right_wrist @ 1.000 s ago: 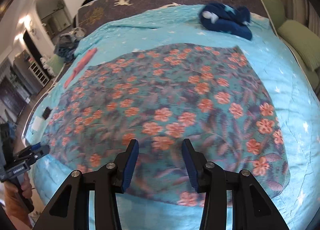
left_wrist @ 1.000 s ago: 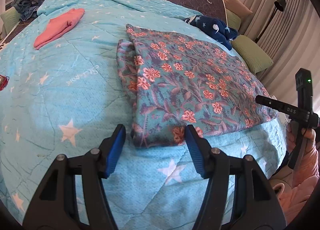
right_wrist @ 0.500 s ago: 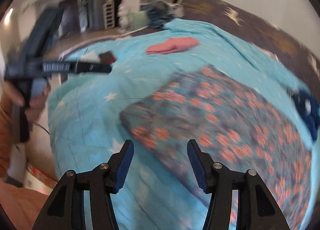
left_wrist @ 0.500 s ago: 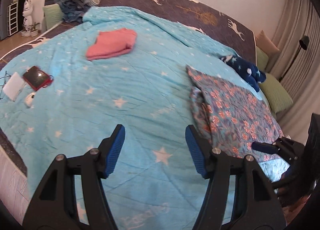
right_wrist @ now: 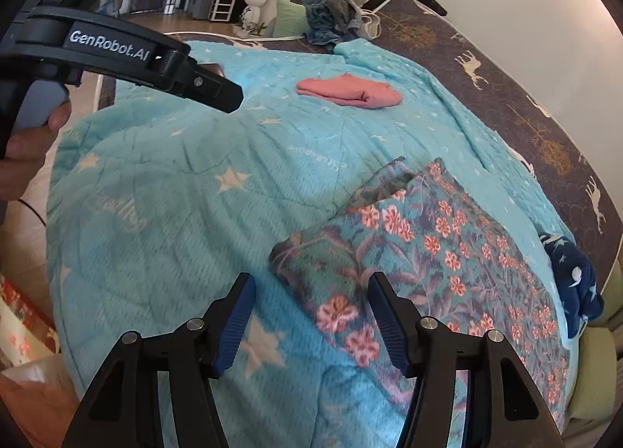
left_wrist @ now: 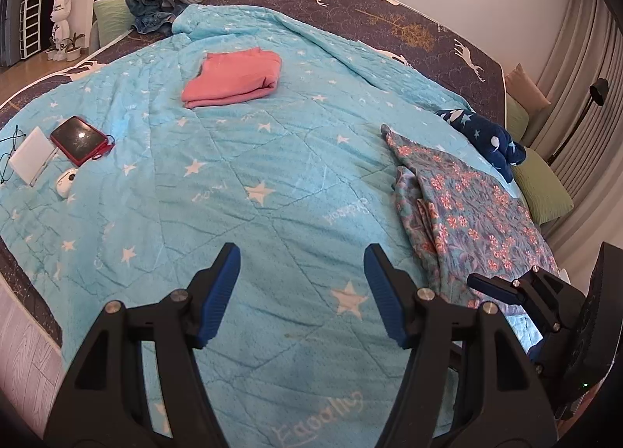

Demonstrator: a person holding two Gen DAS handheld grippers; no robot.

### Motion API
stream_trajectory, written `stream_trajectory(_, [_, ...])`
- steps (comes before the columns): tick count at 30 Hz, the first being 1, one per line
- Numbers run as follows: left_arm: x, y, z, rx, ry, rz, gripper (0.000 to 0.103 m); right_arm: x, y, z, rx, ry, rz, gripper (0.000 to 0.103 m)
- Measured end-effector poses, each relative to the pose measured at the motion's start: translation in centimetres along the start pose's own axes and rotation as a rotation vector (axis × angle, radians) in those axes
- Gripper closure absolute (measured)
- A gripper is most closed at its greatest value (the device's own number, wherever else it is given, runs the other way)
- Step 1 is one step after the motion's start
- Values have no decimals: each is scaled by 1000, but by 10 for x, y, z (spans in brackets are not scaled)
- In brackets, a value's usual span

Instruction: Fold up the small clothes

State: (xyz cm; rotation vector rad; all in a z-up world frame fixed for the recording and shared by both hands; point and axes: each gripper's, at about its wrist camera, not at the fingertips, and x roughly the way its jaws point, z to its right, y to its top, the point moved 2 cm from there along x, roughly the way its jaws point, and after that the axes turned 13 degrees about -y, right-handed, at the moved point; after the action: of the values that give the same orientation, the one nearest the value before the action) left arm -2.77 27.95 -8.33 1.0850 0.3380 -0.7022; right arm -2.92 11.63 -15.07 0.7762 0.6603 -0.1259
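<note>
A floral teal-and-coral garment lies folded flat on the blue star quilt, at the right in the left wrist view and lower right in the right wrist view. My left gripper is open and empty above bare quilt, left of the garment. My right gripper is open and empty, hovering just over the garment's near corner. A folded pink garment lies farther back; it also shows in the right wrist view.
A navy star-print cloth lies beyond the floral garment. A red-cased phone, a white card and a small white device lie at the quilt's left edge. Green pillows sit at the right.
Both grippers swung left, away from over the floral garment. The left one now faces bare quilt with the pink garment ahead. Both stayed open.
</note>
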Motion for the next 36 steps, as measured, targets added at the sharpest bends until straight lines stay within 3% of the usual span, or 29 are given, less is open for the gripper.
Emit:
stream_trajectory(1, [1,1,0,0,-3,-1,36,1,1,0,8,-5,2,43])
stream_trajectory(4, [7,7,1,-1,-11,-7,36,6,5,6,49,9,-6,60])
stream_trajectory(6, [13,11,2,-2,-27,-13,36,9,6,14,104,36,-11,80])
stream_trajectory(7, [16,13,4,-5,-39,-16,36,9,6,19,134,48,-10,84])
stream_trajectory(10, [31,20,12,-21,-99,-39,36,6,2,46,293,146,-1,88])
stream_trajectory(12, [48,28,21,-43,-180,-70,30,1,-2,64,392,200,11,90])
stream_trajectory(14, [70,36,33,-62,-279,-108,28,-5,-6,77,448,218,25,93])
stream_trajectory(18, [119,49,57,-90,-407,-211,24,-8,-9,85,486,229,28,96])
stream_trajectory(20, [147,52,66,-102,-375,-279,24,-6,-10,85,489,238,21,96])
stream_trajectory(22, [161,55,74,-90,-393,-309,27,-9,-11,84,484,245,26,96])
stream_trajectory(23, [164,55,78,-83,-407,-314,38,-11,-10,83,470,254,29,96])
stream_trajectory(24, [168,57,83,-68,-420,-322,60,-12,-10,81,453,263,28,96])
stream_trajectory(26, [172,59,89,-46,-410,-343,88,-14,-10,74,423,276,27,92])
stream_trajectory(28, [171,63,90,-46,-387,-346,89,-13,-8,66,387,275,26,73])
stream_trajectory(29, [171,66,91,-48,-385,-346,90,-14,-8,61,366,251,32,53])
stream_trajectory(30, [169,67,91,-47,-382,-344,90,-15,-6,54,333,212,43,39])
stream_trajectory(34, [166,72,87,-44,-367,-354,90,-12,4,15,155,43,81,38])
stream_trajectory(36, [166,75,87,-40,-358,-355,92,-6,8,2,112,6,77,45])
